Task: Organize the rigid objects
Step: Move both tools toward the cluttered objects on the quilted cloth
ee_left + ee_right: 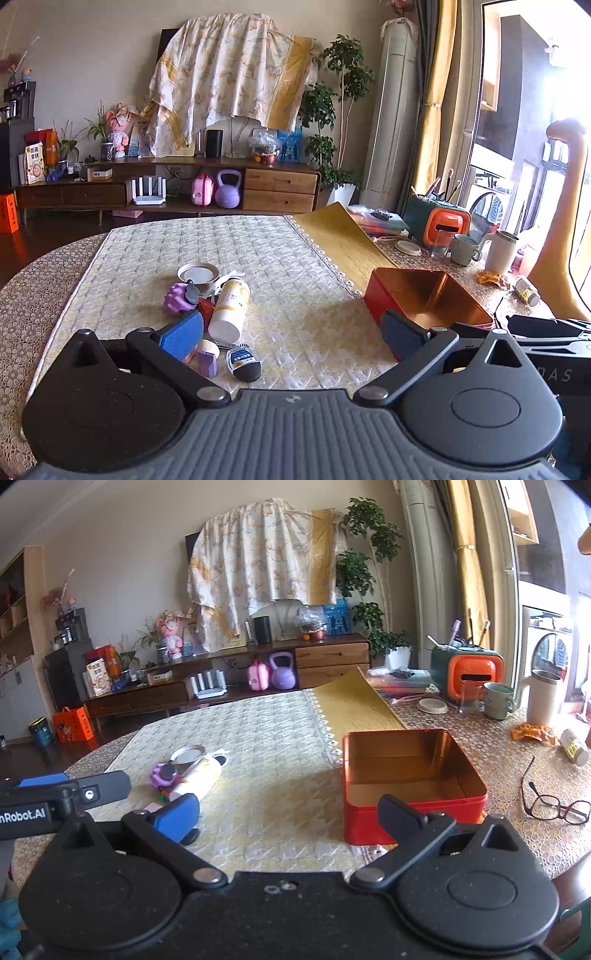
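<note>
A pile of small objects lies on the quilted mat [280, 258]: a white and yellow bottle [229, 310] on its side, a purple ridged ball [177, 298], a round metal tin [198, 275], a small purple block [207, 360] and a dark oval item [244, 362]. An open red tin box [424, 299], empty, stands to the right; it also shows in the right wrist view [410, 775]. My left gripper [291, 336] is open, its left pad beside the pile. My right gripper [288, 816] is open and empty, between the bottle [195, 779] and the box.
At the table's right stand an orange and green holder [467, 674], a glass [469, 698], a mug [498, 699] and a white jug [543, 698]. Glasses [554, 805] and a small bottle [574, 746] lie near the right edge. A yellow mat [354, 701] lies behind the box.
</note>
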### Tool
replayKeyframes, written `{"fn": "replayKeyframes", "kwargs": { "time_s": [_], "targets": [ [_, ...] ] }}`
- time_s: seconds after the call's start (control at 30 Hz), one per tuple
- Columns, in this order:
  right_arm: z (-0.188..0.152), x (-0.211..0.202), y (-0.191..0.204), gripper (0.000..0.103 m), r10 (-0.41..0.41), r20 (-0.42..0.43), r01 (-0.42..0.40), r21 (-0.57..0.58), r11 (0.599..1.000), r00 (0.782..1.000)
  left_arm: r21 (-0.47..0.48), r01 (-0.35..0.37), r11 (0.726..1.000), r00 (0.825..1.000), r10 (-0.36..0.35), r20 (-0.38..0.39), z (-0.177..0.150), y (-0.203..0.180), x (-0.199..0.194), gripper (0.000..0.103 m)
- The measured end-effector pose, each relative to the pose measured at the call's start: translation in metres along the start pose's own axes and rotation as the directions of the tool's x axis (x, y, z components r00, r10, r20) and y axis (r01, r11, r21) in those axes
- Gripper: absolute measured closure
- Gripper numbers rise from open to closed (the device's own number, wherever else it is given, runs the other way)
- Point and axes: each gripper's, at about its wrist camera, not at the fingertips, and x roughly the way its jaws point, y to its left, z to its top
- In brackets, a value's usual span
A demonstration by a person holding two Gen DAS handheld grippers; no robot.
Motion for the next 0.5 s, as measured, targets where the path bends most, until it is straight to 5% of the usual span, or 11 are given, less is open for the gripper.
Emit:
{"fn": "replayKeyframes", "kwargs": {
  "time_s": [0.5],
  "targets": [
    [0.0036, 0.0019, 0.0076, 0.0, 0.058, 0.003, -0.058, -0.022, 0.998, 0.998, -0.027, -0.008, 1.0, 1.0, 0.009, 0.017, 0.0006, 0.0055, -0.004, 0.0]
  ]
}}
